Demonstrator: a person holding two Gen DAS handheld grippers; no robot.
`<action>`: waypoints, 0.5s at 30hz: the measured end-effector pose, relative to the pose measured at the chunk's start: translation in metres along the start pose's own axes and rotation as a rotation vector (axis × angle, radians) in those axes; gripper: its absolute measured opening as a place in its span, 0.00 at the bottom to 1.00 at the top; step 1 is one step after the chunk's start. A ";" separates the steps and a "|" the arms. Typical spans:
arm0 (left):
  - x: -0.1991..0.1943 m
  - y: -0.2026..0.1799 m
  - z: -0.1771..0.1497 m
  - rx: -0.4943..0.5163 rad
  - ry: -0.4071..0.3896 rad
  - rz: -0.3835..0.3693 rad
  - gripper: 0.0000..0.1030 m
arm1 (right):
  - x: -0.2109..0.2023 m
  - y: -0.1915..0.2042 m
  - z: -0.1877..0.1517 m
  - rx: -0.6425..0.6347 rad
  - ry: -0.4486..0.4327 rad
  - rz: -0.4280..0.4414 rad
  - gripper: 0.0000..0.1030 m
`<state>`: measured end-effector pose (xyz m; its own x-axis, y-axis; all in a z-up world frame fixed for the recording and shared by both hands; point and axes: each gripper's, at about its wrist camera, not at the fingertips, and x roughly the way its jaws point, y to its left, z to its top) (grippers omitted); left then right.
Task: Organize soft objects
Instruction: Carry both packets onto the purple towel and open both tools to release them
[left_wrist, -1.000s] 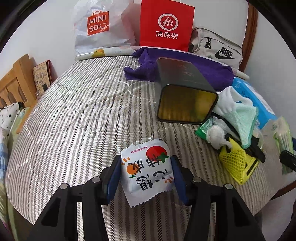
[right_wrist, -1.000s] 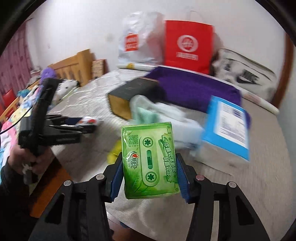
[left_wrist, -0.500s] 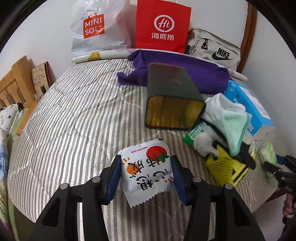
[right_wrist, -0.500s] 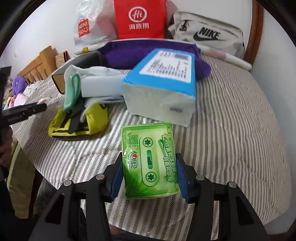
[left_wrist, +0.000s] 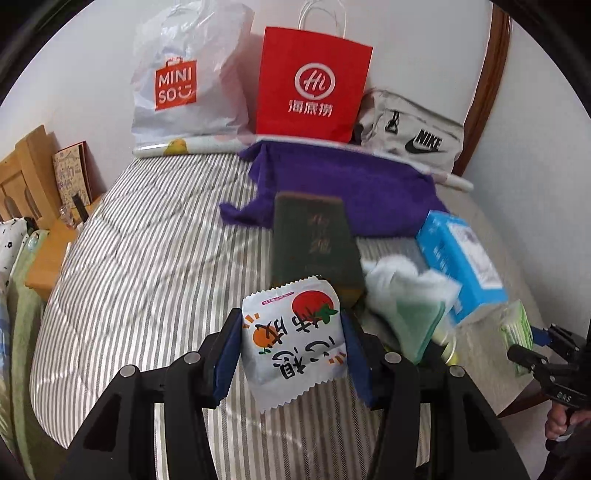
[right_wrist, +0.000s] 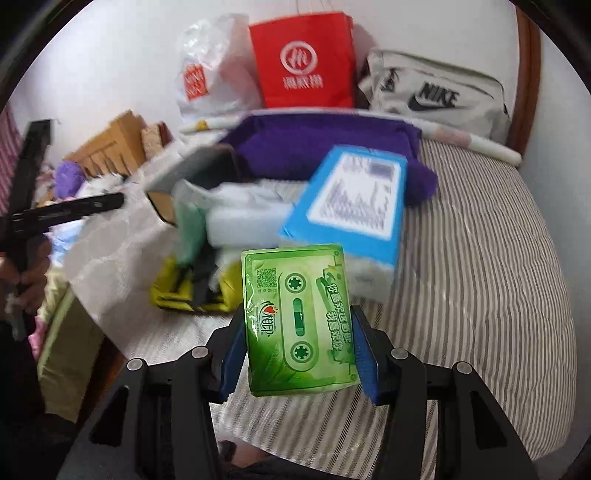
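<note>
My left gripper (left_wrist: 291, 343) is shut on a white snack packet (left_wrist: 293, 341) with orange and tomato pictures, held above the striped bed (left_wrist: 147, 277). My right gripper (right_wrist: 299, 328) is shut on a green tissue pack (right_wrist: 299, 325) with a cassette print, held over the bed's near edge. The right gripper with its green pack also shows at the right of the left wrist view (left_wrist: 517, 328). A dark green open box (left_wrist: 314, 240) lies on its side just beyond the snack packet. A blue tissue box (right_wrist: 351, 199) lies behind the green pack.
A purple towel (left_wrist: 351, 184), white and mint cloths (left_wrist: 410, 295) and a yellow mesh pouch (right_wrist: 195, 288) lie in a pile on the bed. A Miniso bag (left_wrist: 184, 81), a red paper bag (left_wrist: 314, 81) and a Nike pouch (left_wrist: 413, 129) stand along the wall. A wooden headboard (left_wrist: 22, 173) is at left.
My left gripper has moved forward toward the dark green box with the snack packet in it. My right gripper has swung left and nearer the pile, still holding the green pack.
</note>
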<state>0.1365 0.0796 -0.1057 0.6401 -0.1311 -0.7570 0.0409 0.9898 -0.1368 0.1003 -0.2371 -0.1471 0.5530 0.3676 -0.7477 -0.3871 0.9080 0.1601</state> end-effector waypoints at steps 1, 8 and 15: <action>0.000 0.000 0.005 0.000 -0.002 -0.005 0.48 | -0.004 0.000 0.003 -0.003 -0.009 0.021 0.50; 0.007 -0.004 0.043 0.018 -0.015 0.001 0.48 | -0.025 -0.006 0.049 -0.023 -0.088 0.017 0.50; 0.027 -0.002 0.080 0.000 -0.009 0.009 0.48 | 0.004 -0.038 0.107 0.061 -0.070 -0.056 0.50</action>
<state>0.2154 0.0786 -0.0749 0.6472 -0.1221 -0.7525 0.0357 0.9909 -0.1300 0.1959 -0.2491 -0.0873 0.6234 0.3269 -0.7103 -0.3092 0.9374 0.1600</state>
